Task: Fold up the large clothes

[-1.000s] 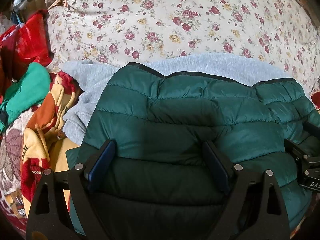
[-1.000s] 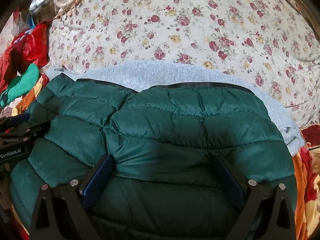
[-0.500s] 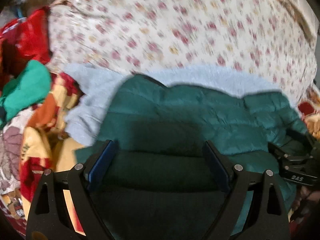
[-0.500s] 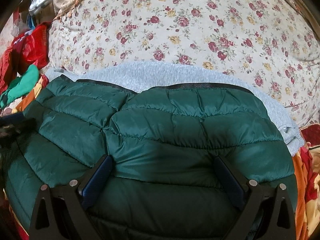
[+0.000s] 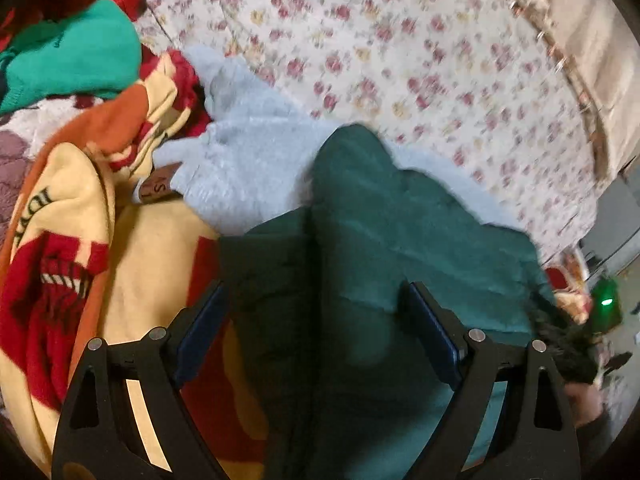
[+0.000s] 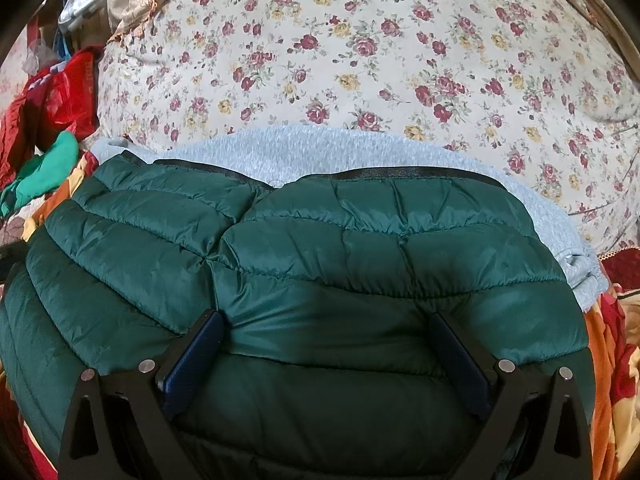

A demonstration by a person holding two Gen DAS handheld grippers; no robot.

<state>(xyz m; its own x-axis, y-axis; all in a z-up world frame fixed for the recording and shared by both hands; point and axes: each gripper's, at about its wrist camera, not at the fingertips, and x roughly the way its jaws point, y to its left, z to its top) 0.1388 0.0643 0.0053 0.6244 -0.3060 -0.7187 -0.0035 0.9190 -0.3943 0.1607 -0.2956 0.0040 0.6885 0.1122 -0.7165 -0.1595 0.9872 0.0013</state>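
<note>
My right tongs (image 6: 324, 344) sit low over the near-middle of the green puffer jacket (image 6: 304, 264), jaws wide, w/ a puffy band of the jacket bulging up between the pads. I can't tell if the pads actually bite it; looks more like resting on it than a pinch. My left tongs (image 5: 316, 332) are also wide, nothing pinched. They hang over the jacket's left edge, so the left pad is above the yellow-and-red blanket (image 5: 132, 264) and the right pad above green fabric.

Key relation: the jacket lies straight ahead of both tongs, on top of a grey sweater (image 6: 304, 148), which lies on the flowered sheet (image 6: 360, 48). Its long axis runs left-right, black-trimmed edge (image 6: 400, 174) on the far side. In the right view it already looks folded into a compact block, so I'd guess the next move is either tidying the left edge or going for another piece. Left tongs are nearer that left edge and the pile beyond it; right tongs are nearer the jacket's centre and right end.

Count: 1 green jacket, 1 grey sweater under it, 1 blanket at left, 1 bright teal garment (image 5: 76, 56) far left, 1 red bag (image 6: 68, 92) far left, 2 tongs. Left view is blurry, so small stuff there I can't vouch for.
</note>
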